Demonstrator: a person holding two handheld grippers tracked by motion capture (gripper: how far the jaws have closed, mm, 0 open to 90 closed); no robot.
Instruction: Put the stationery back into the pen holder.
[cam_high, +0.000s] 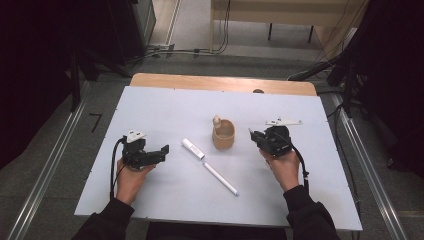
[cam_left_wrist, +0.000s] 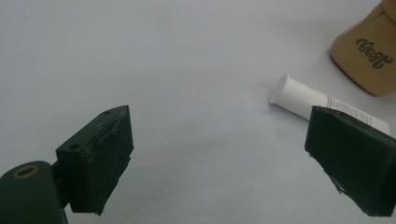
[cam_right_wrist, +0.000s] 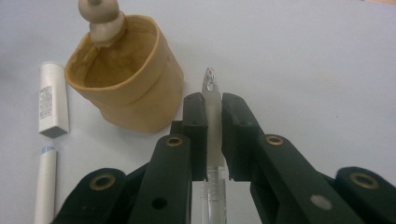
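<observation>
The right tongs (cam_right_wrist: 214, 123) are clamped on a clear pen (cam_right_wrist: 213, 100) just right of the tan cup (cam_right_wrist: 140, 93), a grip the right gripper view makes plain, while the left tongs (cam_left_wrist: 219, 158) gape wide over the table (cam_left_wrist: 187, 56), near a white tube (cam_left_wrist: 299, 95).

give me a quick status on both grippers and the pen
Right gripper shut on clear plastic pen, beside tan fabric pot. Left gripper open, empty. Path to pot clear.
</observation>
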